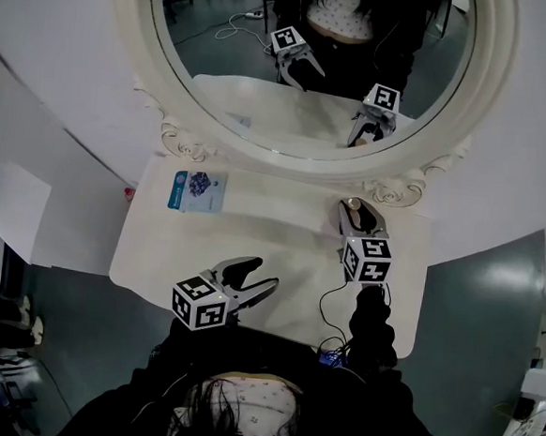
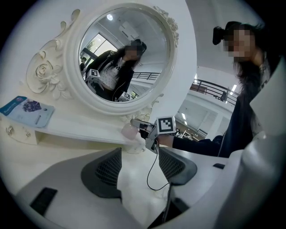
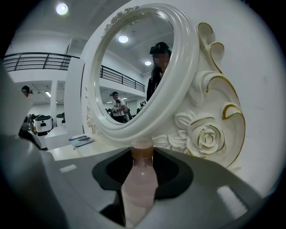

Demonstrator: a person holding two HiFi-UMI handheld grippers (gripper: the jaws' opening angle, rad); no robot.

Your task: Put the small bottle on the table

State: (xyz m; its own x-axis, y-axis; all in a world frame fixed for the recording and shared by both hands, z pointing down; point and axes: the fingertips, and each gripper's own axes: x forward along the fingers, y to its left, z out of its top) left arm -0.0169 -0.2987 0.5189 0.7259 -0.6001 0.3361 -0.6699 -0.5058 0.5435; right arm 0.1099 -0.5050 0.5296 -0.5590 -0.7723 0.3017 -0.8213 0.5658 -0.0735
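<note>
1. Small bottle (image 3: 142,179): pale pink body with a brownish cap, standing upright between the two jaws of the right tool (image 1: 360,213).
2. The right tool's pads pinch the bottle from both sides. No view shows whether its base touches the table (image 1: 281,232).
3. In the head view the bottle sits at about 2 o'clock from the table's centre, just beside the carved foot of the mirror (image 1: 296,162).
4. In the right gripper view a carved rose (image 3: 208,136) on the mirror frame stands at 2 o'clock from the bottle's cap.
5. The left tool (image 1: 262,274) hangs over the table's near edge at about 6 o'clock. Its jaws are spread with nothing between them.
6. A blue packet (image 1: 197,190) lies flat on the table at about 10 o'clock, well apart from both tools.
7. A thin black cable (image 1: 327,311) trails from the right tool toward the person.
</note>
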